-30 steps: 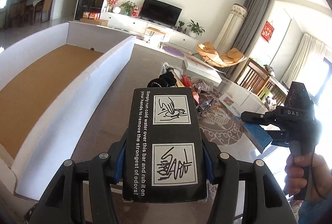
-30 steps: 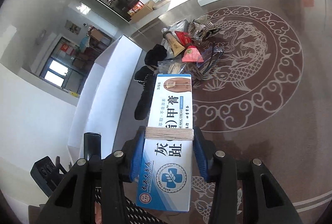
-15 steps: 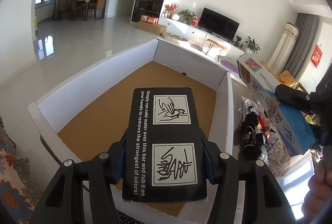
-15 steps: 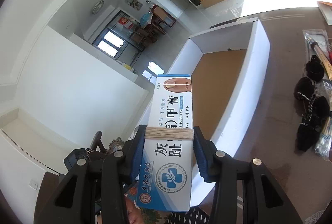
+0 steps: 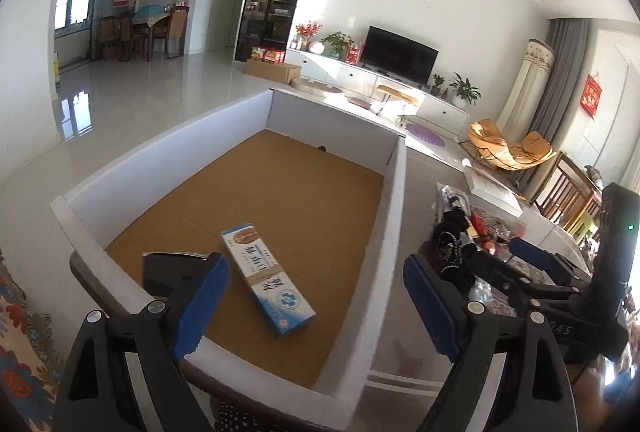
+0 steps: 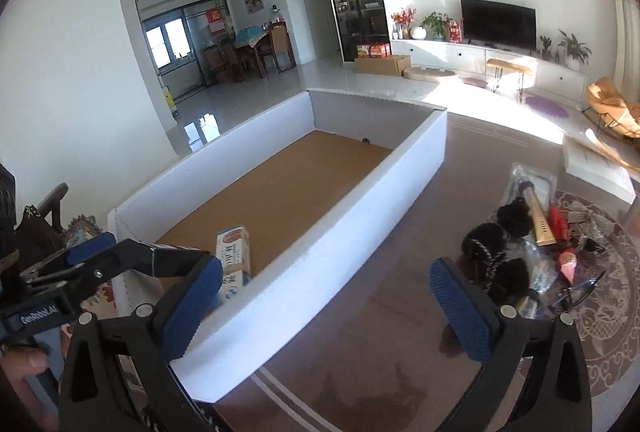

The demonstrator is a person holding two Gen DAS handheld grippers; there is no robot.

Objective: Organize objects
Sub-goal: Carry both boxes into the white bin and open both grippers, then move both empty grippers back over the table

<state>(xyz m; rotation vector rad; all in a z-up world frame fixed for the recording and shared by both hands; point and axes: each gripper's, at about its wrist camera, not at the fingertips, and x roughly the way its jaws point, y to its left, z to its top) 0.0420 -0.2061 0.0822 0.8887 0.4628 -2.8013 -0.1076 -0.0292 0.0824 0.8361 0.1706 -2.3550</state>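
Both grippers' jaws are opening with nothing between them: the left gripper [image 5: 316,296] over the white box [image 5: 394,200], the right gripper [image 6: 326,296] beside it. A blue-and-white carton [image 5: 266,276] is lying flat inside; a black package [image 5: 168,266] is sitting half hidden behind the left finger. Beyond, jumbled items [image 6: 520,248], hard to distinguish, are waiting on the rug.

Both fisheye views look forward and downward from close above the near end of a white-walled box [image 5: 396,192] with a brown floor. The left wrist view sits over the box's near edge, looking along its length. The right wrist view [image 6: 404,168] sits just right of the box, sharing its interior and the television wall beyond.
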